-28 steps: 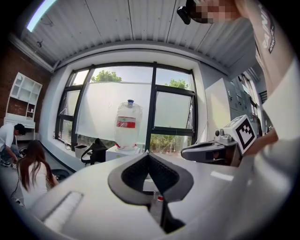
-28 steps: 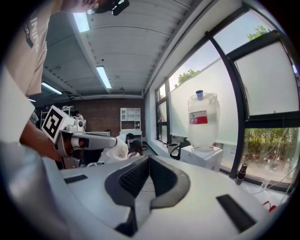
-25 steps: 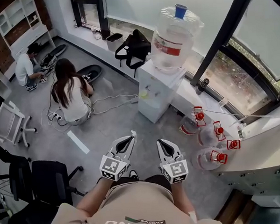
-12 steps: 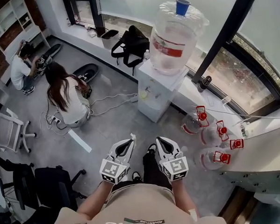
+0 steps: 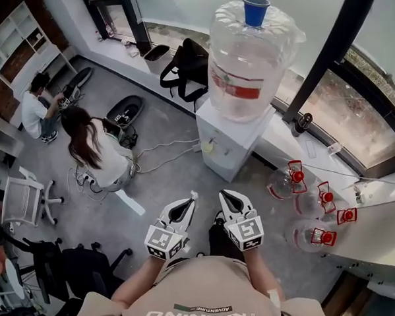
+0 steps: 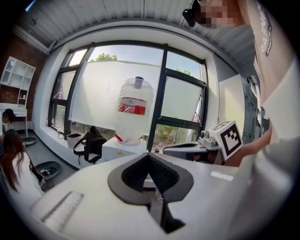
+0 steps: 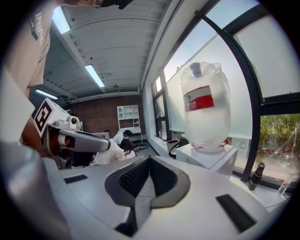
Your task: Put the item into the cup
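Down low, close against the chest, side by side and just apart: the left gripper (image 5: 189,201) and the right gripper (image 5: 226,197), each with jaws pressed together at the tips and nothing clamped between them. Straight ahead, a stretch of open grey concrete floor (image 5: 175,175), bounded in front by the white water-dispenser cabinet (image 5: 231,139) bearing a large clear plastic water jug with a red label (image 5: 245,65). On top of that jug, a small blue cup-shaped piece (image 5: 256,9), well apart from both grippers and far ahead of them; cap or cup, impossible to tell. To the right, hemmed in by clear empty jugs with red handles (image 5: 310,234) on the floor below the white window ledge (image 5: 286,149). To the left, narrowed by a black wheeled office chair (image 5: 81,262), a white chair (image 5: 24,196) and a long-haired person in a white top (image 5: 98,149) crouched among white cables (image 5: 161,149). Farther back, against the window wall, a black backpack (image 5: 186,65).
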### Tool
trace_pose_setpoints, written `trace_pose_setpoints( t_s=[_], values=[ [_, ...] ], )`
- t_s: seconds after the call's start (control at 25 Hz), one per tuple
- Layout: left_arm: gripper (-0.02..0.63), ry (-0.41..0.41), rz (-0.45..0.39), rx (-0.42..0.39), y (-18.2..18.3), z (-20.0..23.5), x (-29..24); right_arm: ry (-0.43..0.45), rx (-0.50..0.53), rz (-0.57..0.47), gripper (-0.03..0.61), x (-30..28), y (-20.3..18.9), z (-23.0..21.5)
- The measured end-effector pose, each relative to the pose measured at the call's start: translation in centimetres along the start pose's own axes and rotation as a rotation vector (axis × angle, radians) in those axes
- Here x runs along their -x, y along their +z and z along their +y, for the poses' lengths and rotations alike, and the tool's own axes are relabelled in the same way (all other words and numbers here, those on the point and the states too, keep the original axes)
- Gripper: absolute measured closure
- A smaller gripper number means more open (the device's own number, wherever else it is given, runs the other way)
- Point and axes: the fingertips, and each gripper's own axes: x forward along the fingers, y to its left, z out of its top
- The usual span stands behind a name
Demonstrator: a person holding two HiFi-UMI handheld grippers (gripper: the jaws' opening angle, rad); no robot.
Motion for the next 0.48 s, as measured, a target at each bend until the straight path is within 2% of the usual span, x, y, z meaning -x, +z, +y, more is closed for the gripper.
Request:
trace_pose_setpoints(
  t_s=[0.28, 0.48],
  values=[
    [0.604, 0.002, 0.017, -0.058, 2.9, 1.5, -7.1, 0.017, -0.028, -0.023, 0.568, -3.0, 1.6, -5.9],
    [0.604, 0.028, 0.016, -0.062, 4.0, 3.0, -9.6, 0.028, -0.030, -0.007, 0.568, -4.7, 1.6, -8.7]
  ],
)
